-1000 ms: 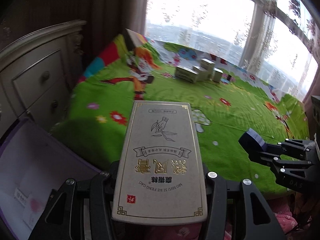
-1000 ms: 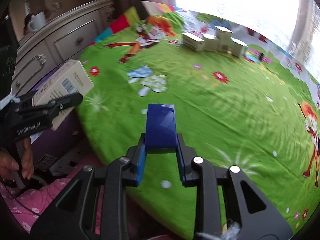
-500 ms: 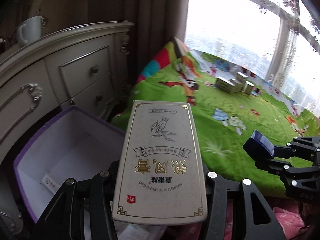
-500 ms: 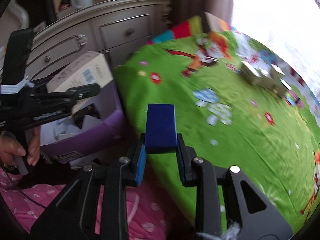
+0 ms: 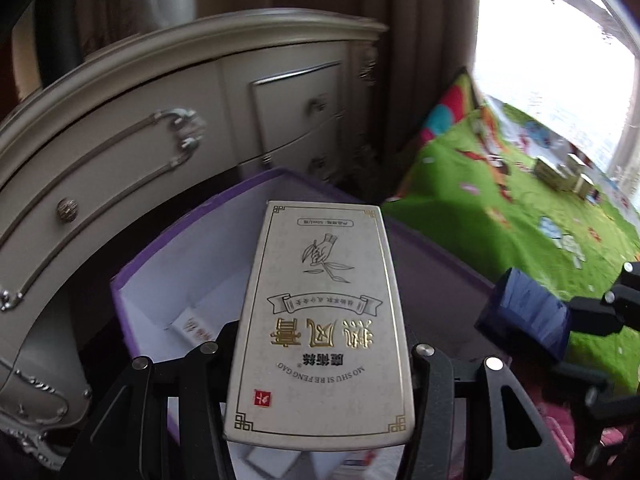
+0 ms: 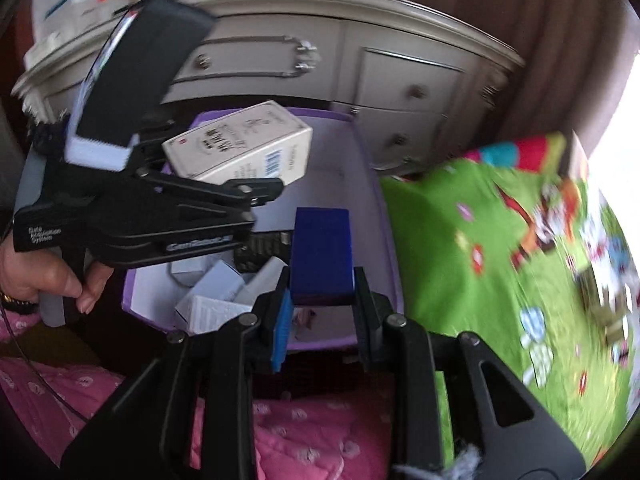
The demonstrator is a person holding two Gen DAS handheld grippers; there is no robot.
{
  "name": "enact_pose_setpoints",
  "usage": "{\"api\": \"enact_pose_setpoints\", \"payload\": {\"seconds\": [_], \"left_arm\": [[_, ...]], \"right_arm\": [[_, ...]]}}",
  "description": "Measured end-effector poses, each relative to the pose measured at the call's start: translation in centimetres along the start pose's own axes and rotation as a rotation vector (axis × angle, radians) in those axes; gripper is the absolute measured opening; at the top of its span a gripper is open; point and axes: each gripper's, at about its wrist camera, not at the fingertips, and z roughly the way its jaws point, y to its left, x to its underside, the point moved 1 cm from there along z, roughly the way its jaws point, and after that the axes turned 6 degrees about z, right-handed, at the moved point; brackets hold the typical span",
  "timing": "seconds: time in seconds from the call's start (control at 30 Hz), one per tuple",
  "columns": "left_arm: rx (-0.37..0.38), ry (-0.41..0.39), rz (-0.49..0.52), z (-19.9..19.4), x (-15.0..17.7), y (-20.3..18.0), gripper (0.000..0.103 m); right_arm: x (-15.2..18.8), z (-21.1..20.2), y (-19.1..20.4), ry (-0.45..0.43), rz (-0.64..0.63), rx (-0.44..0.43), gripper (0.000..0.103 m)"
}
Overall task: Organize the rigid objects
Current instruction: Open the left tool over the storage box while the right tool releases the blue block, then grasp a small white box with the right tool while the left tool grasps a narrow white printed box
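Bedspread (image 5: 520, 216) has swung off to your right since a second ago, and the purple bin (image 6: 384, 216) now sits under both claws, so you look set for the drop. Your left claw (image 5: 320, 364) is pinching the cream carton (image 5: 320, 316) above the bin's open top. Your right claw (image 6: 322, 300) is clamped on the blue box (image 6: 321, 254), just over the near rim, small cartons (image 6: 216, 300) already inside.

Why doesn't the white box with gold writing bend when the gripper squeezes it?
The white box probably stays stiff: its printed face looks flat and its edges straight while the left gripper clamps its sides. It looks like cardboard, so likely light, though squeezing harder might dent it. Its flat faces suggest it would lie still in the purple bin, not roll.
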Motion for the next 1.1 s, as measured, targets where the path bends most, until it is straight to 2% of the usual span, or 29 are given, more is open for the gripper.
{"api": "enact_pose_setpoints", "payload": {"seconds": [0.17,0.23,0.27,0.3,0.33,0.37,0.4,0.47,0.57,0.63,0.7,0.8,0.87,0.9,1.0,1.1], "left_arm": [[-0.039,0.032,-0.024,0.5,0.4,1.3,0.052],[-0.077,0.045,-0.027,0.8,0.5,1.6,0.054],[-0.094,0.046,-0.031,0.7,0.5,1.8,0.057],[-0.112,0.041,-0.039,0.5,0.4,2.0,0.064],[-0.123,0.032,-0.048,0.3,0.4,2.0,0.069],[-0.129,0.019,-0.06,0.1,0.2,2.1,0.08],[-0.13,0.0,-0.073,-0.2,0.0,2.0,0.087],[-0.116,-0.026,-0.089,-0.7,-0.5,1.7,0.087],[-0.018,-0.031,-0.088,-0.5,-1.8,-0.5,0.087],[0.046,-0.019,-0.056,-0.1,-2.6,-2.8,0.087],[0.125,0.002,-0.022,0.4,-3.5,-5.7,0.087],[0.293,0.02,0.024,1.6,-5.7,-11.0,0.087],[0.366,0.015,0.055,2.7,-7.2,-14.9,0.087],[0.387,0.006,0.07,3.6,-8.0,-17.0,0.087],[0.391,0.017,0.105,7.1,-10.5,-22.9,0.087],[0.393,0.055,0.104,10.8,-12.0,-26.8,0.087]], "right_arm": [[-1.1,2.0,1.8,0.011,-0.041,-0.049,0.031],[-1.6,2.3,2.0,-0.023,-0.025,-0.076,0.032],[-1.7,2.4,1.9,-0.034,-0.013,-0.08,0.035],[-1.7,2.6,1.5,-0.035,0.007,-0.09,0.048],[-1.6,2.7,0.8,-0.03,0.038,-0.093,0.055],[-1.5,2.7,0.1,-0.034,0.067,-0.093,0.068],[-1.3,2.5,-0.9,-0.044,0.107,-0.092,0.072],[-0.6,1.9,-3.5,-0.059,0.189,-0.076,0.072],[1.0,0.0,-8.1,-0.1,0.304,0.014,0.075],[2.8,-1.3,-12.9,-0.122,0.429,0.105,0.079],[5.3,-2.4,-18.1,-0.119,0.558,0.235,0.083],[9.3,-3.2,-25.3,-0.108,0.738,0.307,0.083],[11.3,-3.0,-29.2,-0.1,0.808,0.347,0.083],[12.2,-2.8,-31.1,-0.087,0.835,0.371,0.083],[14.0,-2.0,-37.0,-0.06,0.908,0.396,0.083],[14.0,-0.5,-41.7,-0.066,0.983,0.349,0.083]]}}
